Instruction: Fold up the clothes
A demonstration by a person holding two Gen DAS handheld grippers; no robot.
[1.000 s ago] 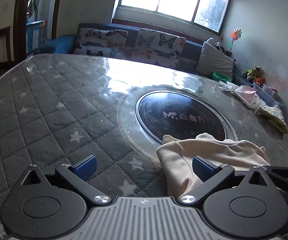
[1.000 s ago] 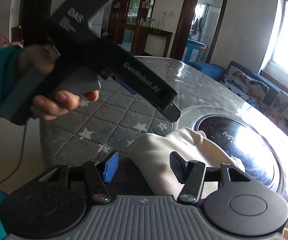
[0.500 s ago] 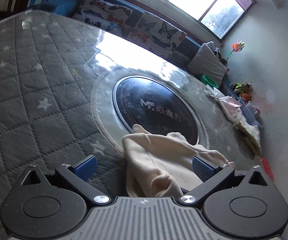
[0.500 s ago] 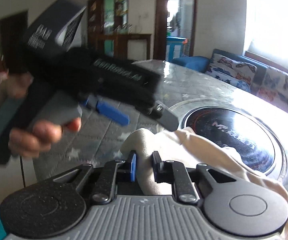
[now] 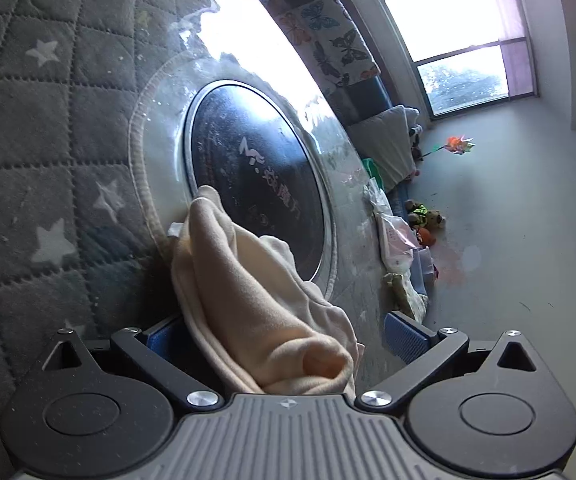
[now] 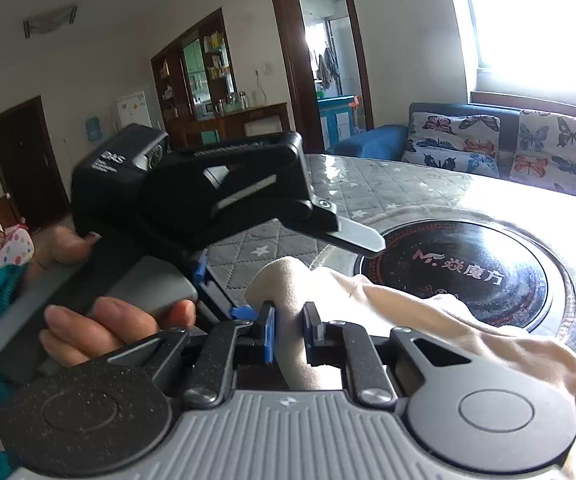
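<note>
A cream garment (image 5: 248, 292) lies bunched on the grey quilted table, partly over the round black glass hob (image 5: 248, 172). My left gripper (image 5: 280, 336) is open, its blue pads wide apart with a fold of the garment lying between them. My right gripper (image 6: 290, 330) is shut on a raised fold of the same garment (image 6: 428, 312), which trails off to the right. The left gripper's body (image 6: 224, 188), held in a hand, shows in the right wrist view just above and left of the cloth.
The star-patterned table cover (image 5: 48, 140) spreads to the left. Plastic bags and small cloths (image 5: 396, 248) lie at the table's far edge. A sofa with butterfly cushions (image 6: 508, 144) stands behind the table, under a bright window.
My right gripper has closed on a fold of the garment and lifted it. My left gripper has tilted and moved over the cloth, which now lies between its open fingers.
</note>
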